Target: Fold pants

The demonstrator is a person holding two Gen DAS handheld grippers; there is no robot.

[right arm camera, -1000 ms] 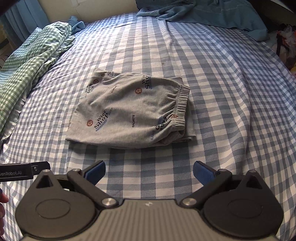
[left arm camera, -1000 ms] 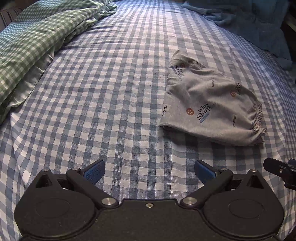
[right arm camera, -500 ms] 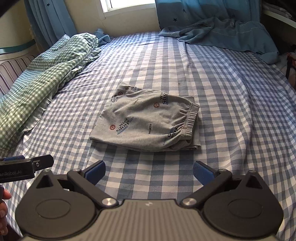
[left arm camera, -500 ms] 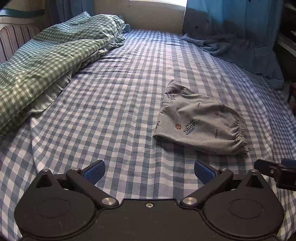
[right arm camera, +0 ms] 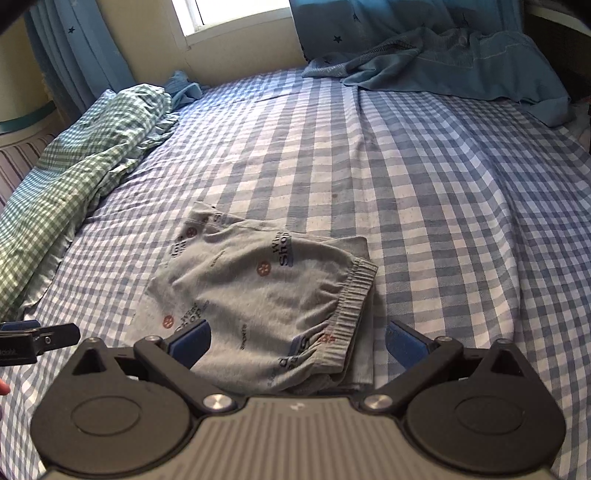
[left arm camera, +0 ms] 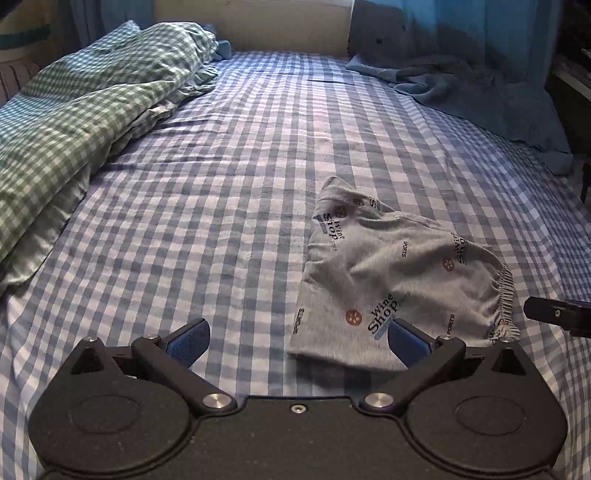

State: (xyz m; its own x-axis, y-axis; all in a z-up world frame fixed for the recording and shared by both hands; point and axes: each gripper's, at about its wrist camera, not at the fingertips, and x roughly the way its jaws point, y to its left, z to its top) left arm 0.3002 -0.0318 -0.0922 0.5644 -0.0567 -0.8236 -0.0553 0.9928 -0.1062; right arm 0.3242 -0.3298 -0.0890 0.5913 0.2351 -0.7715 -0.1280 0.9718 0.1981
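Grey printed pants (left arm camera: 399, 280) lie folded into a compact bundle on the blue checked bed sheet (left arm camera: 207, 221), elastic waistband to the right. My left gripper (left arm camera: 295, 341) is open at the bundle's near left corner, its right blue pad over the cloth edge, nothing held. In the right wrist view the same pants (right arm camera: 266, 295) lie just ahead, and my right gripper (right arm camera: 297, 343) is open above their near edge and waistband, holding nothing. The right gripper's tip (left arm camera: 554, 315) shows at the left view's right edge.
A green checked duvet (left arm camera: 81, 110) is bunched along the bed's left side. A blue cloth (right arm camera: 461, 62) and curtain lie at the far right near the window (right arm camera: 236, 14). The left gripper's tip (right arm camera: 37, 338) shows at the right view's left edge.
Both grippers first drew back and up from the pants, then came forward again; now both hang closer over the bundle's near edge. Both stayed open. The pants have not moved.
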